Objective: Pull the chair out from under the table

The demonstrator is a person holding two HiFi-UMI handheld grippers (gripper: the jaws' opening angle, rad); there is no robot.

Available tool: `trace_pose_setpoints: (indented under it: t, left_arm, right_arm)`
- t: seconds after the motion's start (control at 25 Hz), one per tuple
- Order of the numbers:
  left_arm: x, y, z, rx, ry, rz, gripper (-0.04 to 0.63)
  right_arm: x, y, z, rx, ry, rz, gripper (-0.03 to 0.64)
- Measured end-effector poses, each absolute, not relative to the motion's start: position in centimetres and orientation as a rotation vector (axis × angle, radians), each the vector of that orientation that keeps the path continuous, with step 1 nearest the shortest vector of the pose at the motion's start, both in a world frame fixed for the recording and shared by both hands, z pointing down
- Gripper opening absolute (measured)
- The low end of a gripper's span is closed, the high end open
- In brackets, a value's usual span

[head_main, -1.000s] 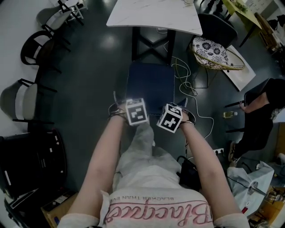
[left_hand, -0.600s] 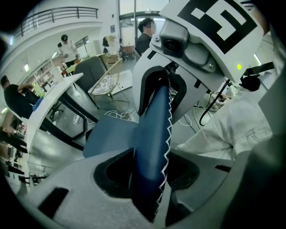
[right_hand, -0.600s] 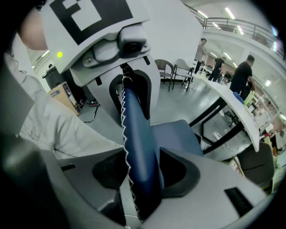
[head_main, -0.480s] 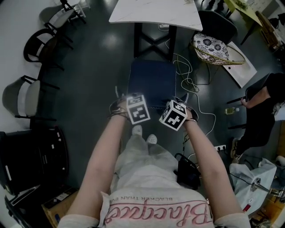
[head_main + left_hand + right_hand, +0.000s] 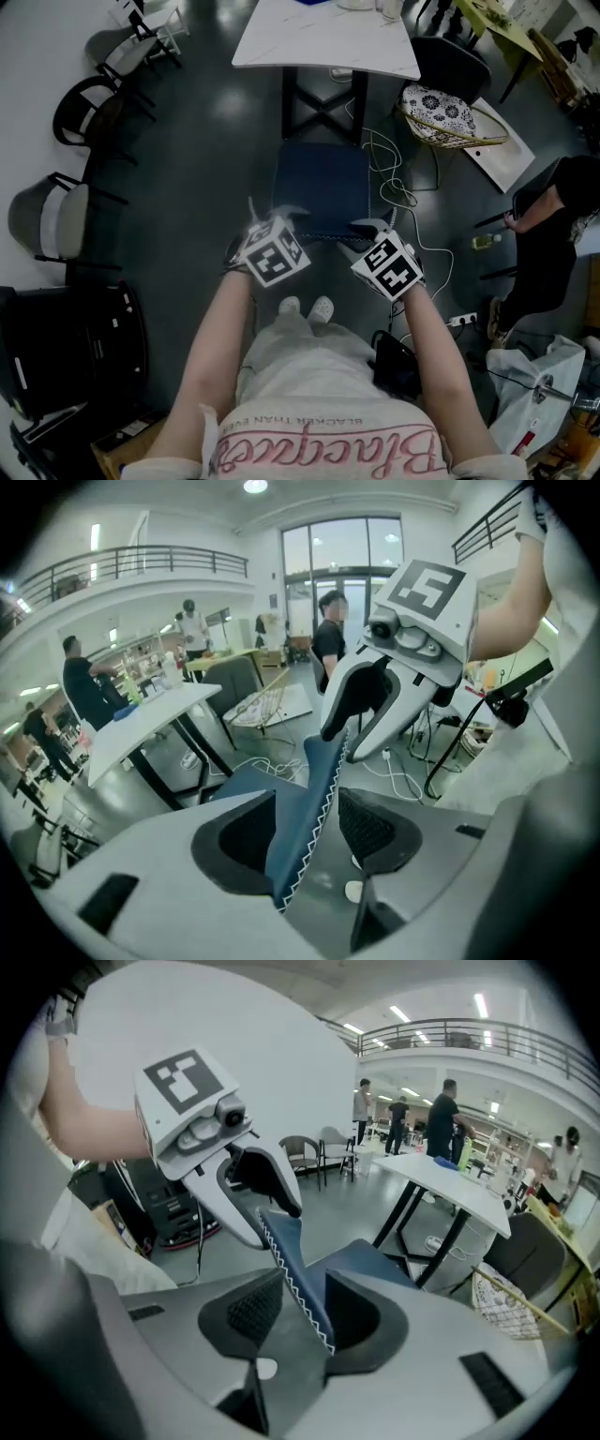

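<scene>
Moved: your left gripper (image 5: 277, 217) and right gripper (image 5: 372, 230) sit farther apart and nearer your body in the head view than a second ago, and both marker cubes have turned. Both of your shoes (image 5: 322, 307) now show, where one leg covered the floor before.
Left fingers: wide and opening. The chair back's stitched top edge (image 5: 305, 799) stands between them, close to one pad with a clear gap to the other.
Right fingers: closing around the same edge. It lies against one pad, and the other pad stands apart from it.
Task's thing: the chair (image 5: 319, 183) stands on the dark floor with its blue seat clear of the worktop (image 5: 328, 42) as seen from above, in front of the worktop's black base (image 5: 323, 103). Its near edge is between your grippers.
Hidden: from above, the chair back shows only as a thin line between the grippers, and the seat covers the chair's legs.
Cut off: the worktop's far side runs out of the top of the head view.
Hard to make out: your right fingers are dark against the floor in the head view, and you cannot tell what the black thing (image 5: 398, 361) by your right hip is.
Around: white cables (image 5: 392, 178) lie on the floor just right of the seat, with a cushioned wicker seat (image 5: 450, 112) beyond them.
</scene>
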State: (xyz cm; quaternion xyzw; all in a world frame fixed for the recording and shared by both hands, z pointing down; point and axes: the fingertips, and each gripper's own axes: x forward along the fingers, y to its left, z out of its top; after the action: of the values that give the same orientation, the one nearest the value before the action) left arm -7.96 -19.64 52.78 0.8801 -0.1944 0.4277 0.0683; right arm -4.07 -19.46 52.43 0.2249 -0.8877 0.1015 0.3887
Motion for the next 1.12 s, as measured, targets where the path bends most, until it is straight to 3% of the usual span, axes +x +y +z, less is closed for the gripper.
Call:
trace_pose_setpoints:
  t: [0.2, 0.4, 0.56, 0.88, 1.12]
  left_arm:
    - [-7.6, -18.4, 49.1, 2.721, -0.623, 1.072, 0.181]
    - [-6.7, -18.9, 45.5, 2.814, -0.748, 0.911, 0.051]
    - [-6.4, -19.8, 42.5, 2.925, -0.887, 0.761, 0.007]
    - [-6.9, -20.5, 35.4, 2.939, -1.056, 0.306, 0.005]
    - [-7.5, -20.1, 32.0, 2.97, -1.11, 0.131, 0.005]
  right_arm:
    - [-3.8, -19.6, 47.7, 0.788, -2.396, 0.328, 0.032]
    - [-4.2, -19.4, 43.6, 0.933, -2.522, 0.273, 0.014]
    - [-4.1, -19.7, 40.1, 1.048, -2.618, 0.237, 0.005]
    - [-3.4, -20.4, 34.9, 1.232, -2.788, 0.242, 0.003]
    - [-4.3, -19.8, 32.5, 1.279, -2.813, 0.165, 0.004]
